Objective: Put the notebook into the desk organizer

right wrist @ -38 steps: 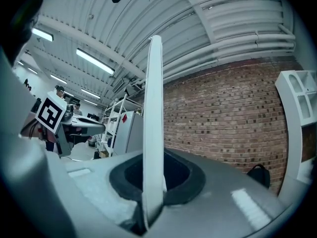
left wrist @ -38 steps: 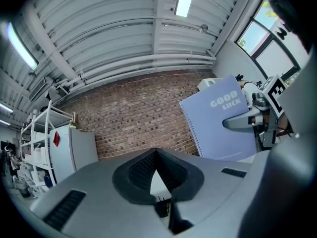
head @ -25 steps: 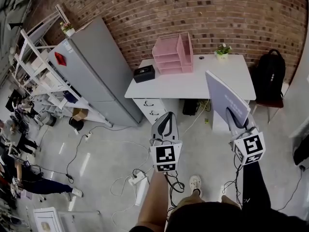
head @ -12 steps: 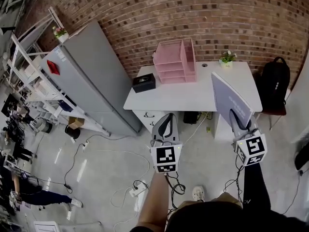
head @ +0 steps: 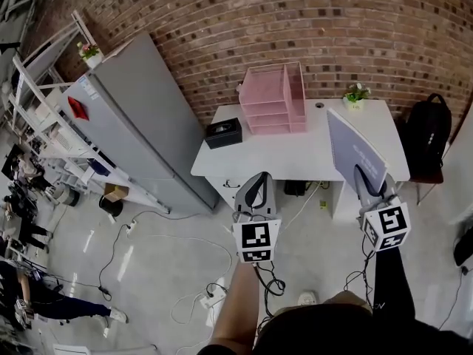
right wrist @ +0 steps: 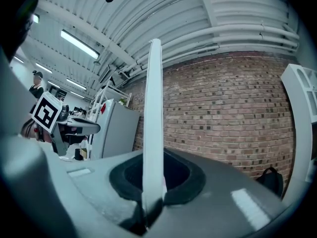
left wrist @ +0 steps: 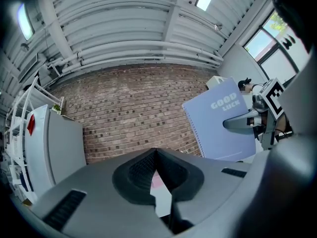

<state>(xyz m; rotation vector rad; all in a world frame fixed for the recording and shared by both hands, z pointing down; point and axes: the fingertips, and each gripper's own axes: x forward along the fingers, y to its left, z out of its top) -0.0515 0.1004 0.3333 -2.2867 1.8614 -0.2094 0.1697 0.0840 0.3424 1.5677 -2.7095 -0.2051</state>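
Brick wall (head: 295, 21) ahead | notebook (head: 353, 148) upright, long axis vertical | in right gripper (head: 362, 177)

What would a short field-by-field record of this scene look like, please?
notebook: pale blue, upright
right gripper: fingers shut on notebook's lower edge
left gripper: fingers shut, empty
desk organizer: pink, at back of white desk
also on desk: black box, potted plant
status: notebook not yet in desk organizer

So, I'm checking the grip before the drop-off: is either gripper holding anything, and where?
The right gripper clamps the notebook by the edge opposite its spiral; the left gripper is shut and empty.
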